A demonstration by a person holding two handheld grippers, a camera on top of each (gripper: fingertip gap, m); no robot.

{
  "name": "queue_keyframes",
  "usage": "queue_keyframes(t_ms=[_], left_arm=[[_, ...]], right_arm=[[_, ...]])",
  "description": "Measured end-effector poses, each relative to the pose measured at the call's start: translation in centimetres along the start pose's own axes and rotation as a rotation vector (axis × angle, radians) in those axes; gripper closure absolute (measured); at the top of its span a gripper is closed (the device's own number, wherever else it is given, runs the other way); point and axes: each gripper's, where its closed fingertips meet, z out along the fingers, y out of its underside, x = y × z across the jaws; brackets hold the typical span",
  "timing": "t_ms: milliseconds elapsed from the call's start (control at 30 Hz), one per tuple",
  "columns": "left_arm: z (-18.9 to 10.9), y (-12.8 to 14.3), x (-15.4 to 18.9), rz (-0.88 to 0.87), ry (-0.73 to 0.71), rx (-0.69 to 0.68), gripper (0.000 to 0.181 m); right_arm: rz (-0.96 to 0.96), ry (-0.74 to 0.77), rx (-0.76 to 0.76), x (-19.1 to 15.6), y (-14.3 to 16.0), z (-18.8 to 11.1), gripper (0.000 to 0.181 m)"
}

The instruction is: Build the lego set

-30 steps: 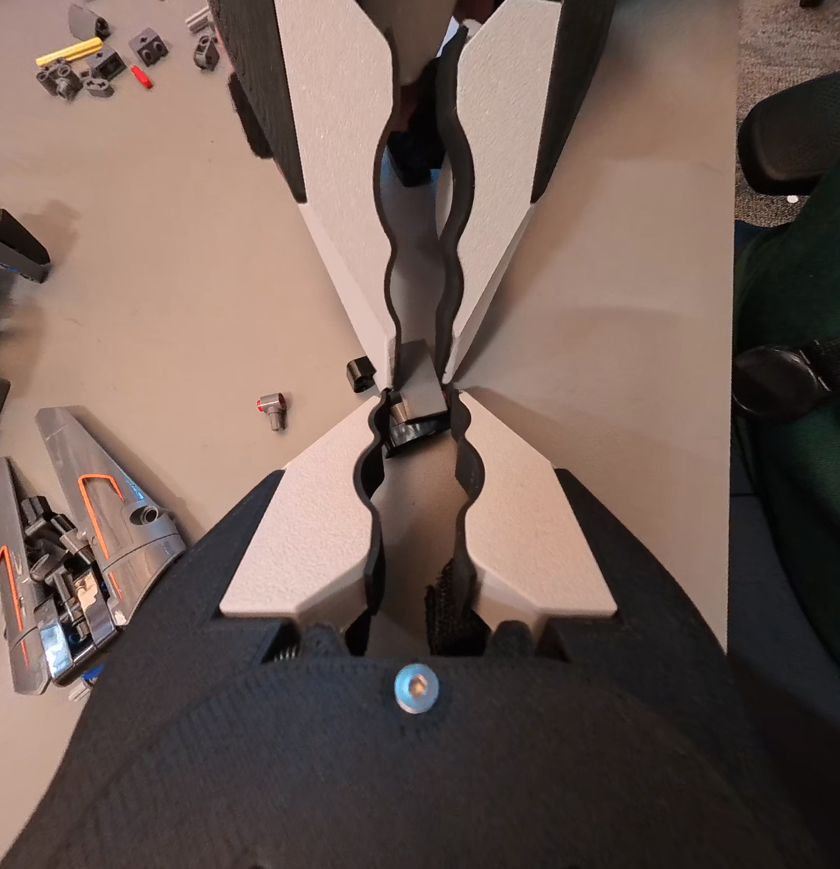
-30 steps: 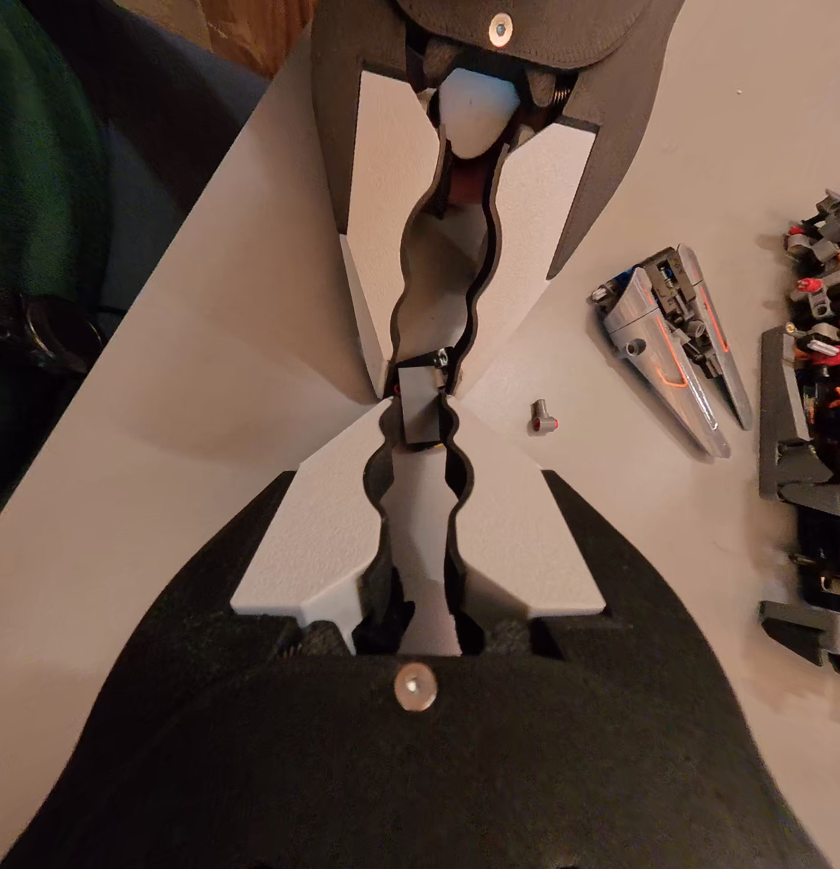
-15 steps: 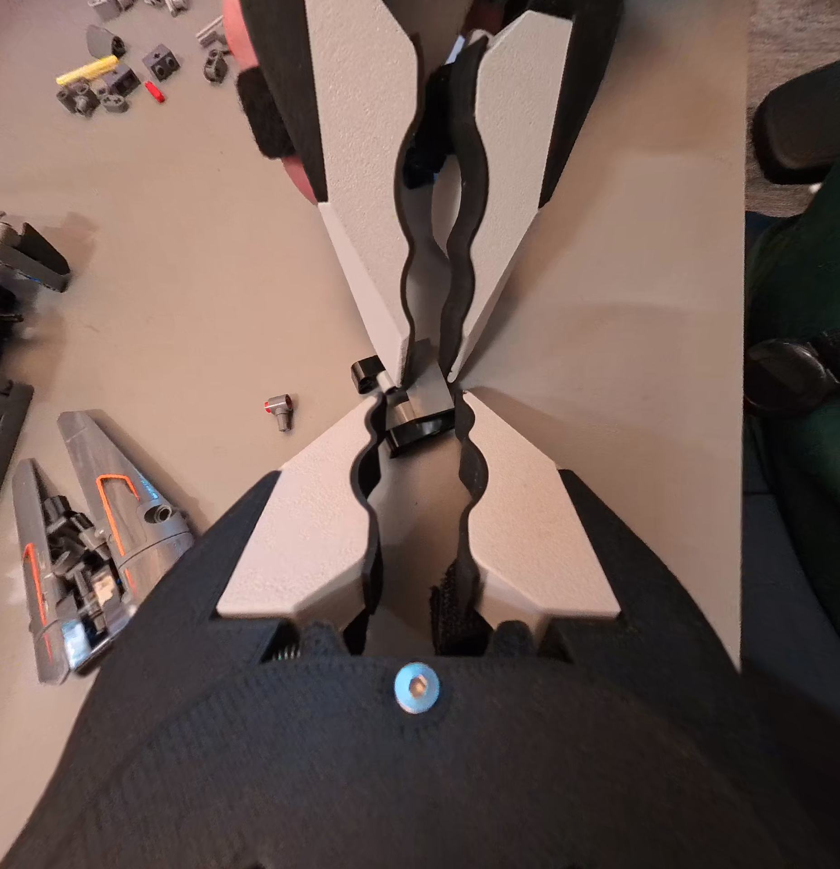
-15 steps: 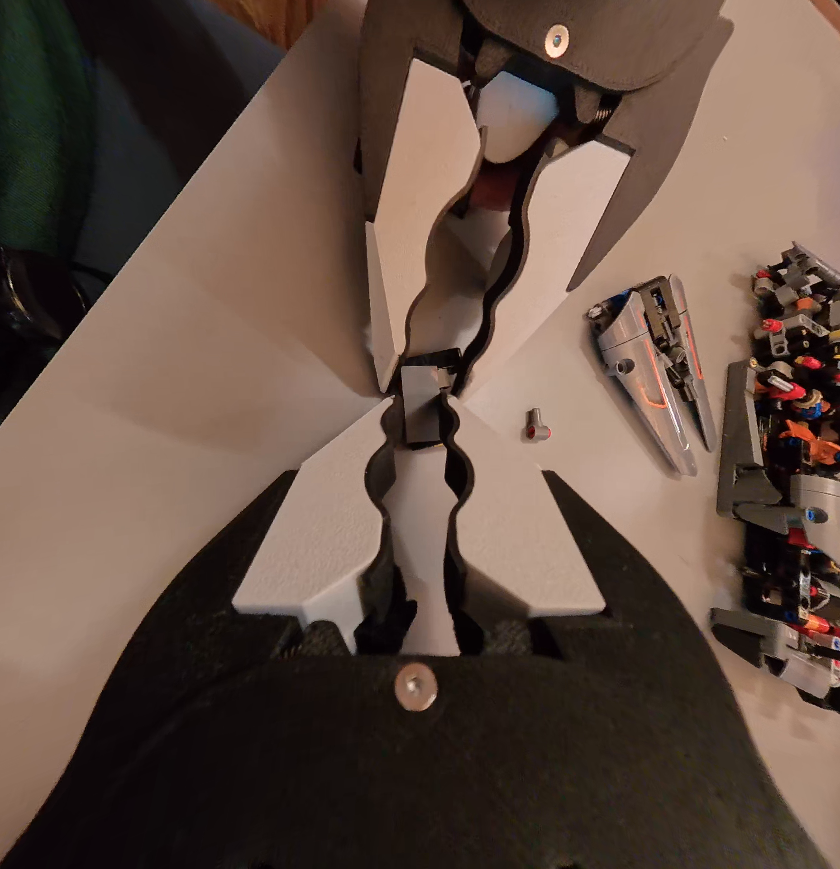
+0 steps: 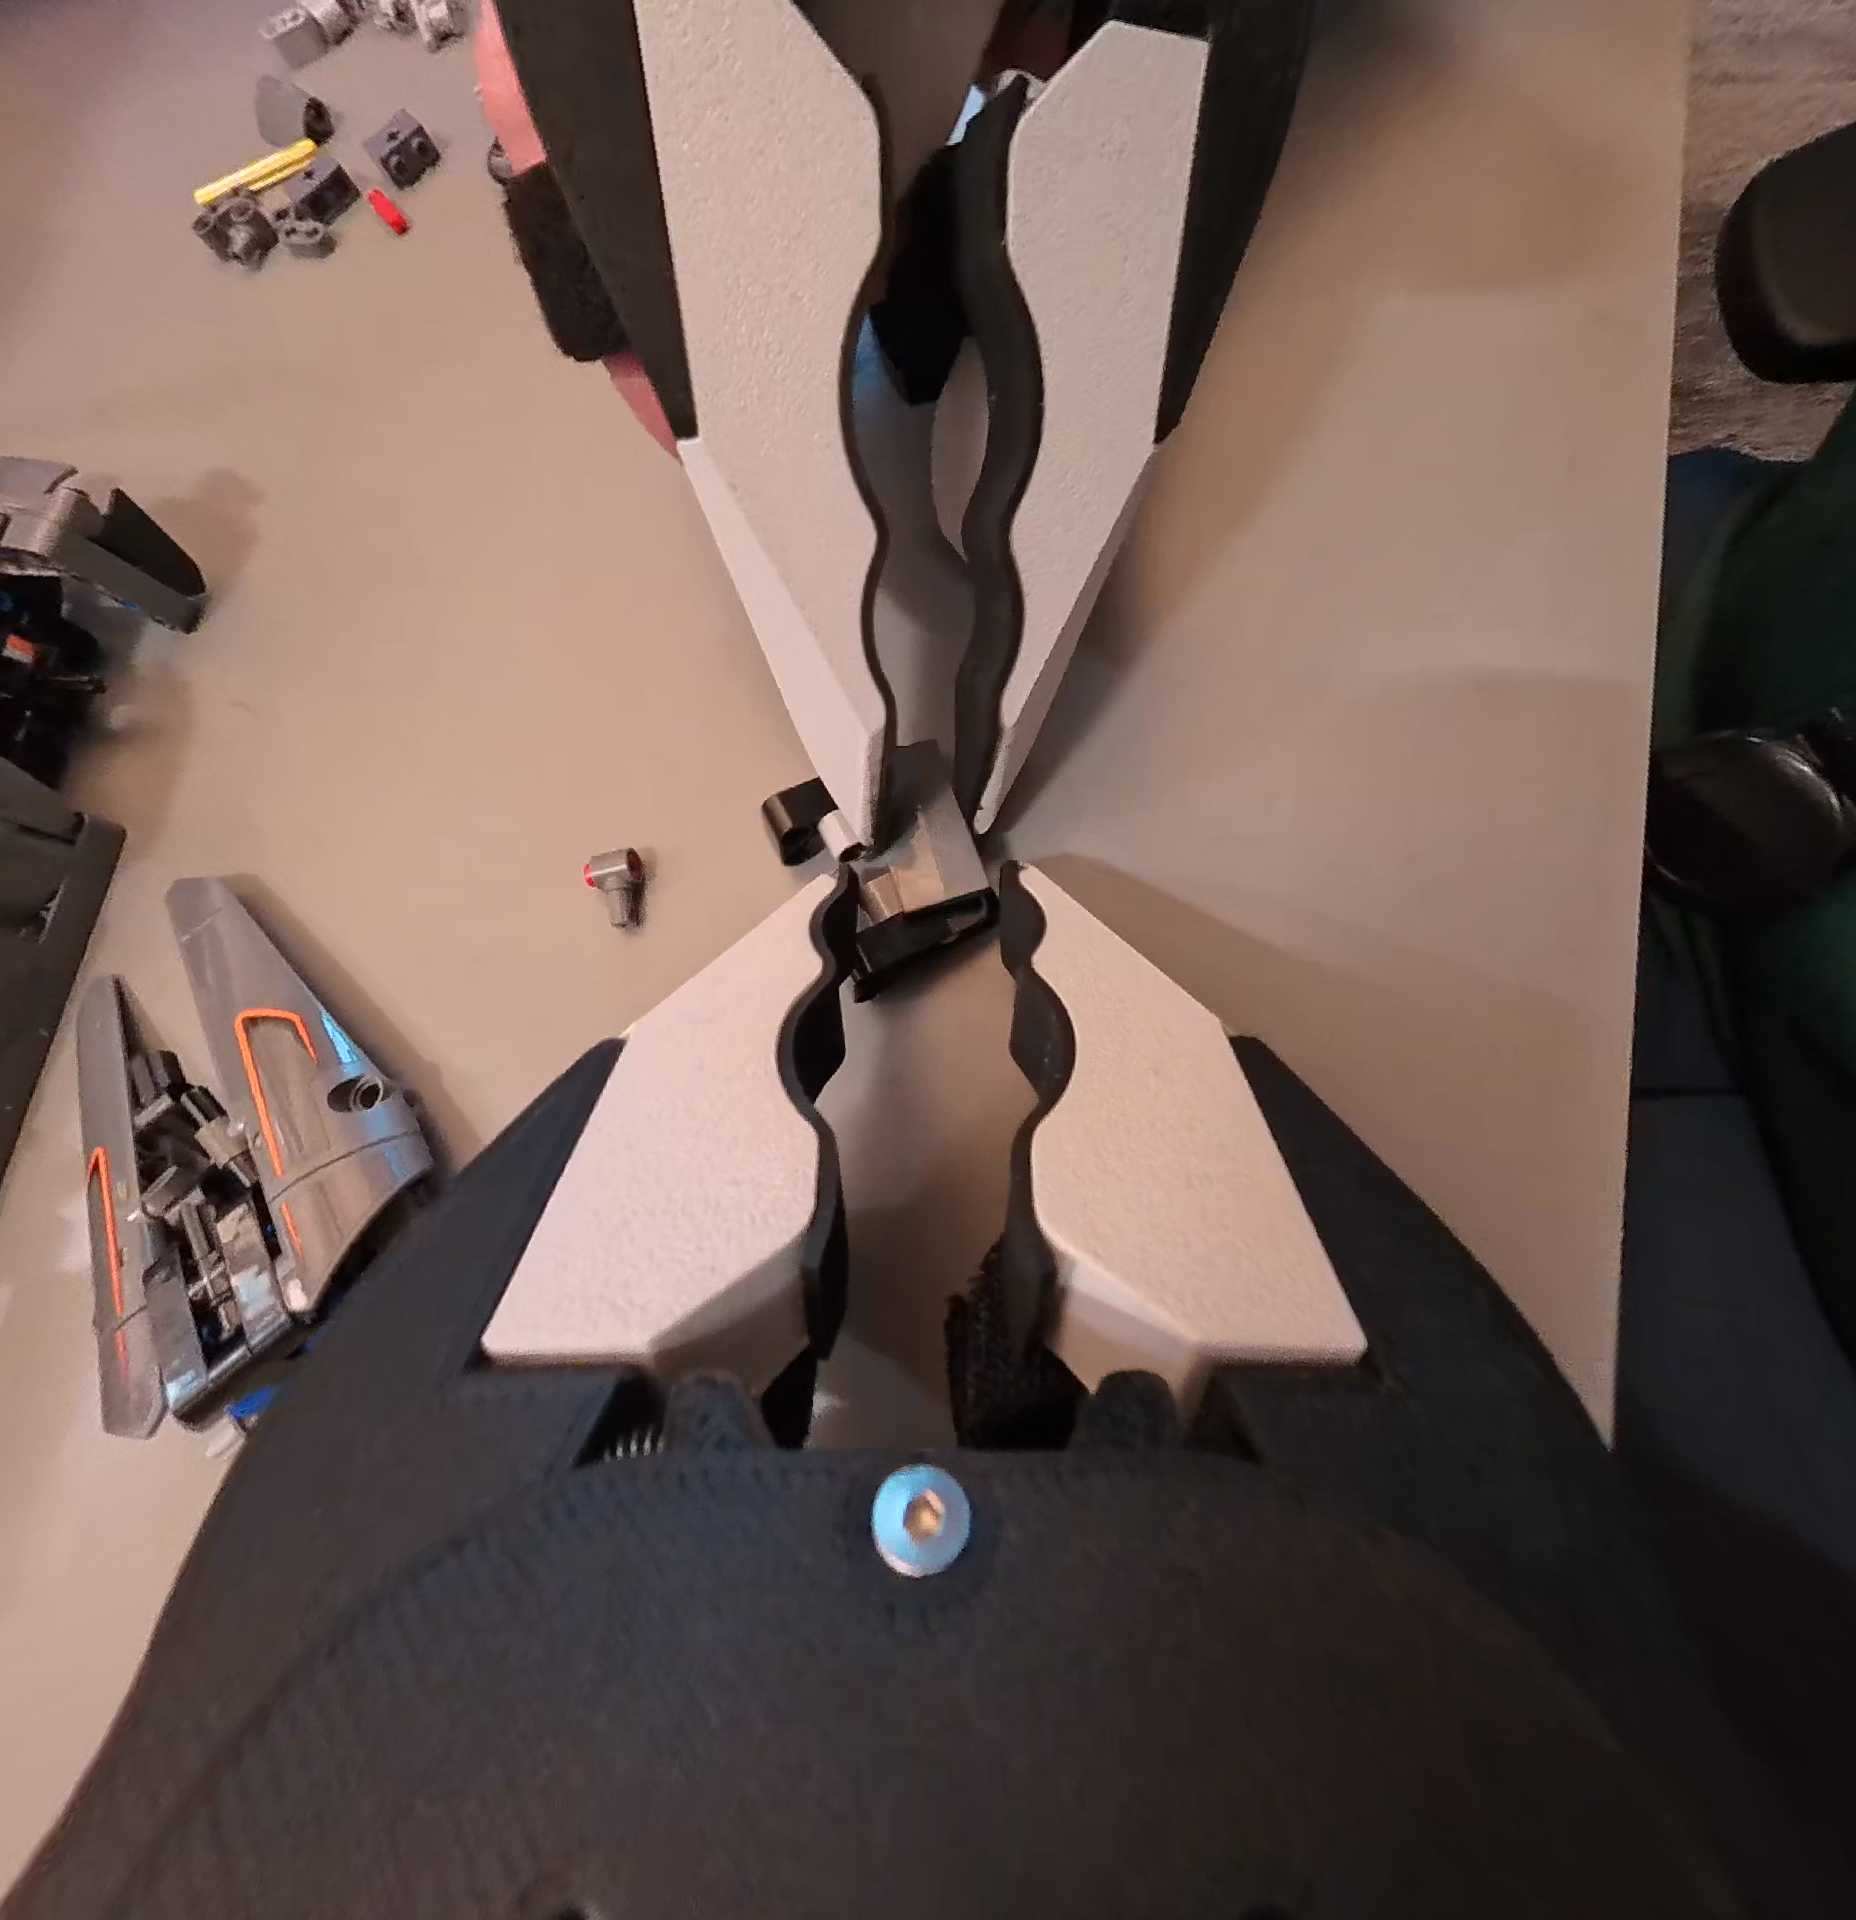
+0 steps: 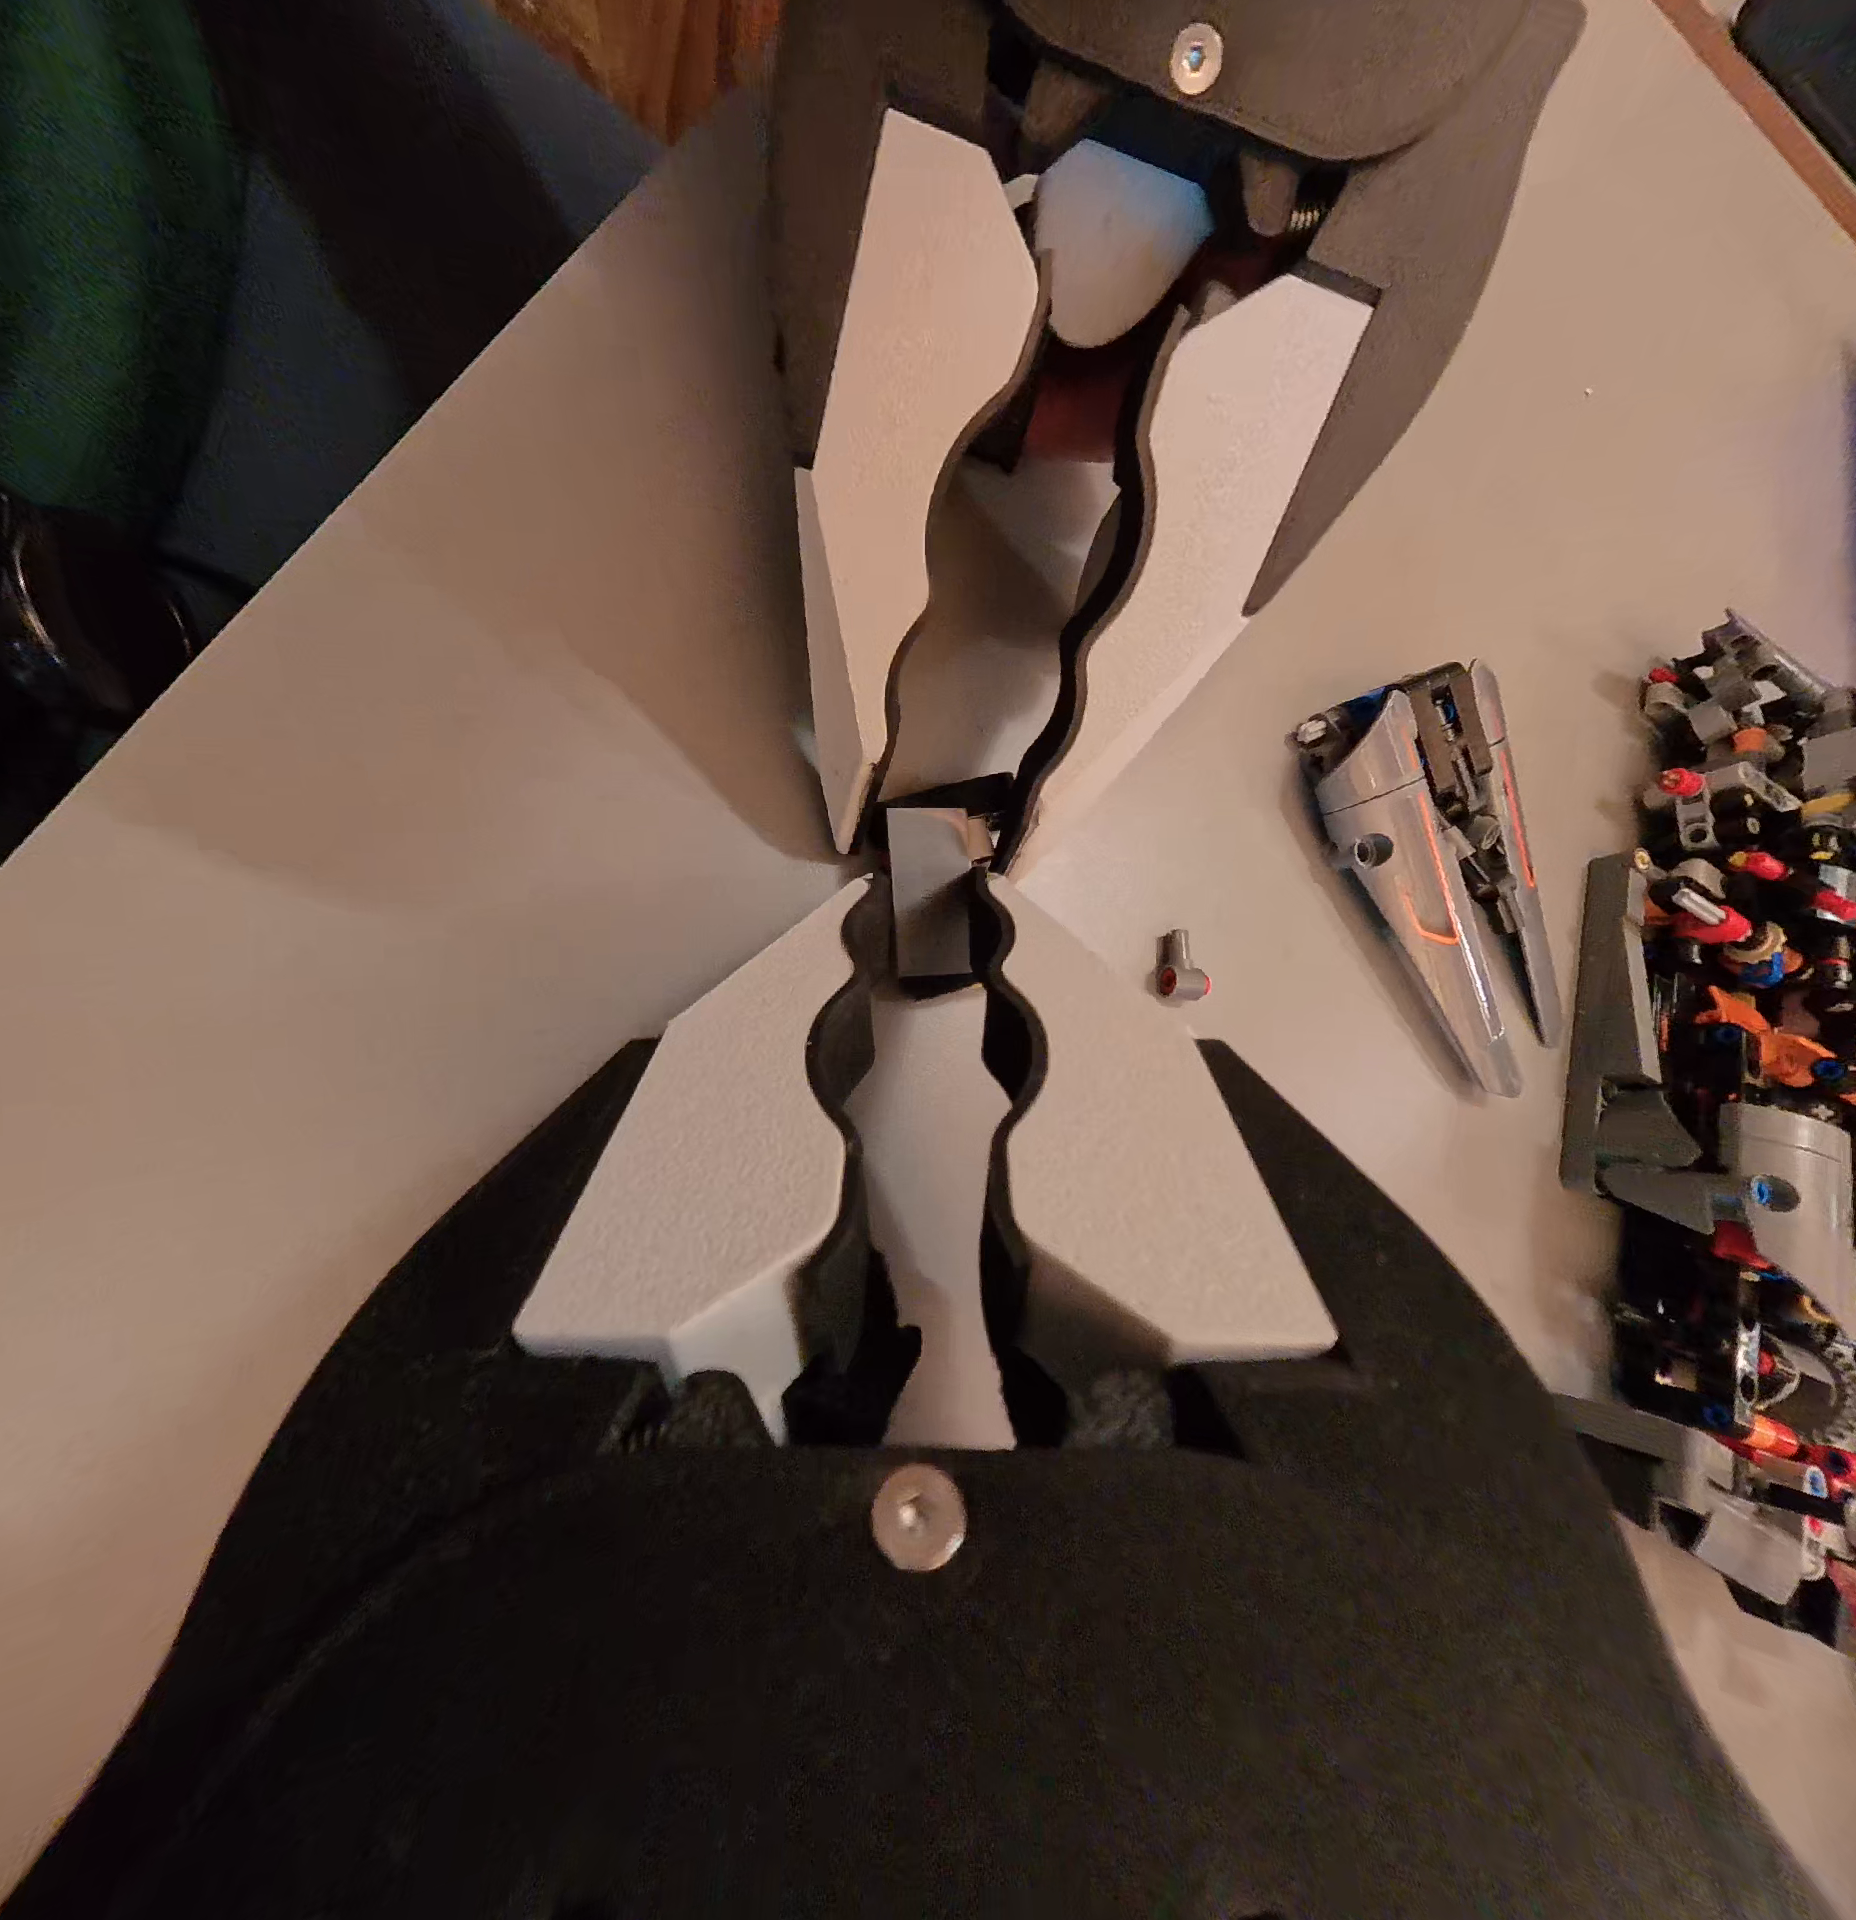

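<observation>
Pale grey tabletop (image 5: 1319, 727) fills both views, its near edge giving way to a dark chair and a green garment at the side. Above it the two grippers meet tip to tip around a small dark grey and black lego piece (image 6: 929, 894). The right gripper (image 6: 929, 904) has its jaws narrowed onto the dark block, gripping its flat sides, which reads as the steadying hold. The left gripper (image 5: 919, 909) faces it; its jaws stand somewhat apart, the left finger touching the piece and the other just clear, so whether it grips cannot be told. A short black connector with a light grey pin (image 5: 799, 826) juts from the piece's side, probably the part being pressed home, hence the opposed, head-on arrangement. Parts not yet needed lie out of the way: a small grey elbow pin with a red end (image 5: 612, 878) near the tips, a grey wedge-shaped sub-assembly with orange stripes (image 5: 249, 1132) farther off, a scatter of small dark and yellow loose pieces (image 5: 300, 192) at the far side, and the large, densely coloured main model (image 6: 1755, 1091) along the table's side.
</observation>
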Motion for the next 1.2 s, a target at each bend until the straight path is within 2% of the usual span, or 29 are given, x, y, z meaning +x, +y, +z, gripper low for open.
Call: queue_keyframes(t_ms=[233, 367, 667, 1200], left_arm=[[0.04, -0.02, -0.12, 0.021, 0.069, 0.011, 0.156], [0.07, -0.01, -0.08, 0.023, 0.093, 0.011, 0.156], [0.04, 0.01, -0.12, 0.000, 0.091, 0.008, 0.154], [0.01, 0.12, -0.67, -0.040, 0.074, 0.004, 0.156]], right_arm=[[0.033, -0.031, 0.036, -0.01, 0.05, -0.19, 0.168], [-0.060, -0.007, -0.005, 0.00, 0.12, -0.05, 0.168], [-0.136, 0.022, -0.024, 0.06, 0.27, 0.14, 0.168], [-0.079, 0.025, -0.049, 0.56, 0.68, -0.13, 0.165]])
